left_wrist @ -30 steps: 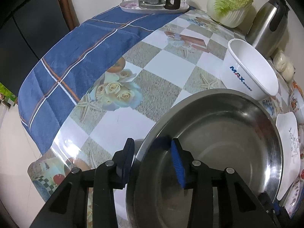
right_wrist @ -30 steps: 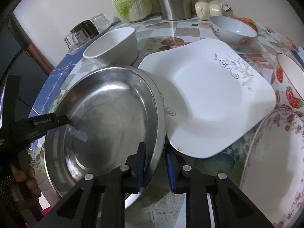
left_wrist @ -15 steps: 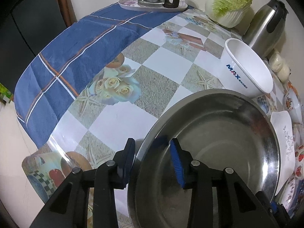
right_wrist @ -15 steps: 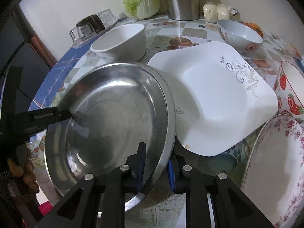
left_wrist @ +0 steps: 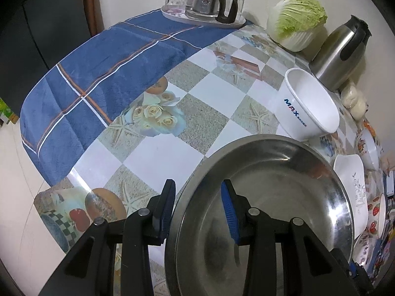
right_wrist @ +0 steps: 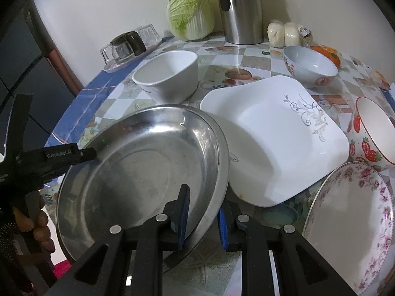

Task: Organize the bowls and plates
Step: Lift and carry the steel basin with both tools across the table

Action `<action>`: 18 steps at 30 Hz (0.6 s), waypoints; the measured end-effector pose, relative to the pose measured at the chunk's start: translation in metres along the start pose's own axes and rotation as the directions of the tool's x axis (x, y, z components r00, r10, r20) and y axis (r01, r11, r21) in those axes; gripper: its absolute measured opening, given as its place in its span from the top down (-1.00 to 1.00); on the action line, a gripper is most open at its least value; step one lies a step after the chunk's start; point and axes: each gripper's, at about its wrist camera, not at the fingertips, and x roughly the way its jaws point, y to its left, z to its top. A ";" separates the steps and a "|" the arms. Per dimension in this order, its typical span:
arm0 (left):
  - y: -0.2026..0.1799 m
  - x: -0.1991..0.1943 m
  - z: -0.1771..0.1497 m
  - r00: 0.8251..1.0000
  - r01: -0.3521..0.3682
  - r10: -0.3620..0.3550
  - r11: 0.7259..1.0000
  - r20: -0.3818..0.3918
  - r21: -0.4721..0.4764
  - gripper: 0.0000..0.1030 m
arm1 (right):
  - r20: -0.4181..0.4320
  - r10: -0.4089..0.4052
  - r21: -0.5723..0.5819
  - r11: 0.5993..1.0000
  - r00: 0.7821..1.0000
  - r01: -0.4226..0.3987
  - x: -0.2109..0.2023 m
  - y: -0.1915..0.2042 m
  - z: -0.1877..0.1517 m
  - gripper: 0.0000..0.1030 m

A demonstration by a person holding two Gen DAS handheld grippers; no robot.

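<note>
Both tongs pinch the big metal pan. The left tongs (left_wrist: 197, 209) grip its rim at the bottom middle of the left view. The right tongs (right_wrist: 202, 217) grip the other rim at the bottom middle of the right view. The metal pan (right_wrist: 138, 167) tilts above the surface (left_wrist: 172, 93). Its far edge overlaps the square white plate (right_wrist: 276, 148). A white bowl (right_wrist: 167, 74) sits just behind.
</note>
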 end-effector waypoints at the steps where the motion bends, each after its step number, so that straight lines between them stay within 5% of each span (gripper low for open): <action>1: 0.000 -0.001 0.000 1.000 0.001 -0.001 1.000 0.002 -0.001 0.23 | 0.004 0.001 -0.002 1.000 1.000 -0.001 -0.001 0.000 0.000 0.57; 18: -0.016 -0.032 -0.007 0.995 0.040 -0.042 0.999 0.093 0.022 0.23 | 0.094 0.016 -0.007 1.000 0.995 -0.016 -0.031 -0.014 0.005 0.57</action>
